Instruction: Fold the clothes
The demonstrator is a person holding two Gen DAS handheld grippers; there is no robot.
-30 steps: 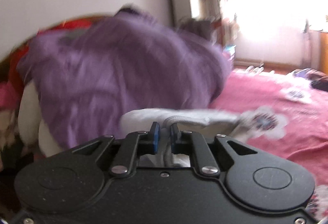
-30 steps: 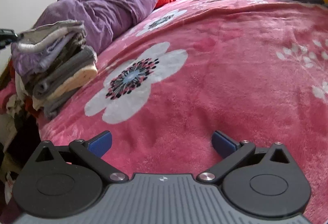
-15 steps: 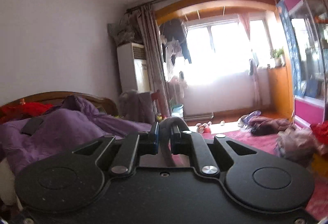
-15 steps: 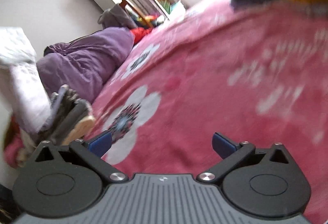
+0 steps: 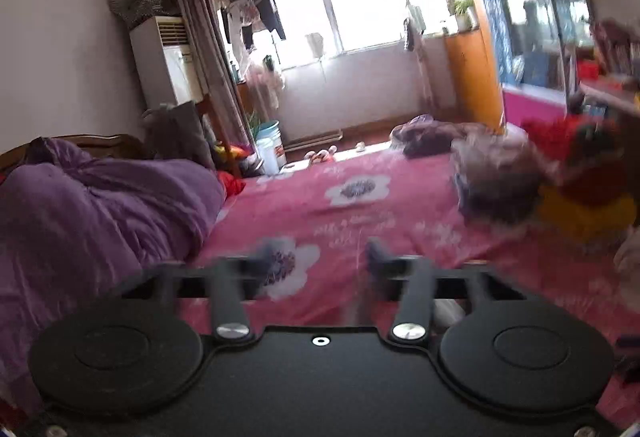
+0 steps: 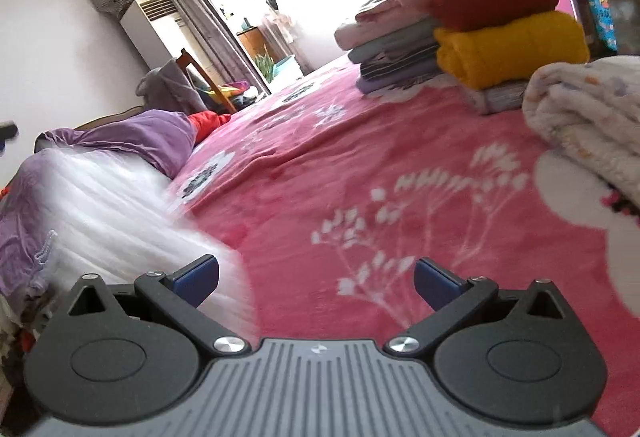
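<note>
The blurred white ribbed garment lies on the pink flowered bed blanket, long axis running away leftward, its near end cut off. Left hand-held gripper and right hand-held gripper both gape empty

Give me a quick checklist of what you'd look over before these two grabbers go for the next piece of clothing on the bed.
1. Left gripper open and empty: ok, fingers apart though blurred, only pink blanket between them.
2. Right gripper open and empty: ok, fingers wide apart.
3. Bare blanket to fold on: ok, middle of the bed is free.
4. Next garment within sight: ok, white garment lies close by the right gripper's left finger; blurred, so its shape is unclear.
5. Folded stack standing clear: ok, it stands at the far side.
6. Sharp view: not ok, left wrist view is smeared.
</note>
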